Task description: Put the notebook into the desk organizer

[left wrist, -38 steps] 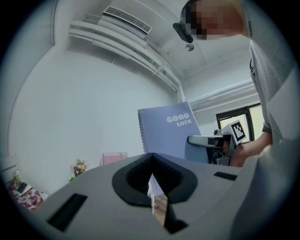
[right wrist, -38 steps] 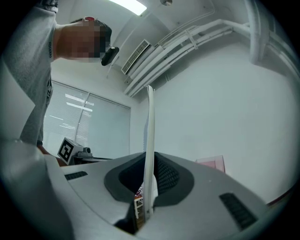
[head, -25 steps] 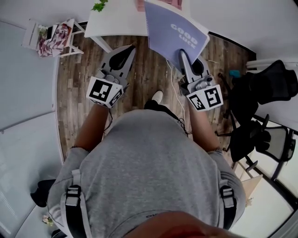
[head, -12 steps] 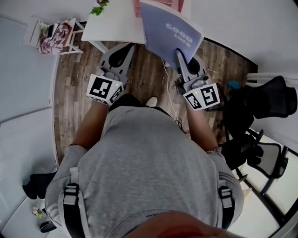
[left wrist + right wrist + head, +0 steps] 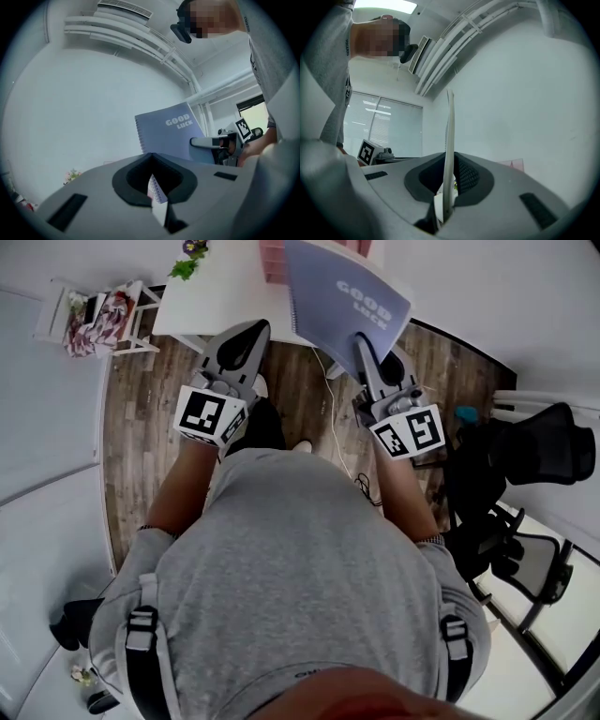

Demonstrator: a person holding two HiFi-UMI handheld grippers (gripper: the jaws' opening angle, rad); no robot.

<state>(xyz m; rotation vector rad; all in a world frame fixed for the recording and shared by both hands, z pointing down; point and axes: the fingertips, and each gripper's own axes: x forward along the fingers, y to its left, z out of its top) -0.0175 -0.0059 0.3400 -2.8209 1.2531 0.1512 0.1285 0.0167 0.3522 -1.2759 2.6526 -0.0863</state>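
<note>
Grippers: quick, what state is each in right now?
Left gripper: closed, holding nothing.
Right gripper: closed on the notebook.

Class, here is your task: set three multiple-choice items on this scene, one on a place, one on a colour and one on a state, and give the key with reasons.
1. Where does the organizer stand?
A. on the table
B. on the floor
C. on a chair

2. What colour is the notebook cover?
A. red
B. green
C. blue-violet

3. What is the state of the right gripper?
A. open and empty
B. shut on the notebook
C. shut on nothing

Key:
1 A: the head view shows the pink organizer on the white top ahead of the person.
2 C: the cover with the white words is blue-violet in the head view and the left gripper view.
3 B: the right gripper view shows the notebook's edge clamped between the jaws.
</note>
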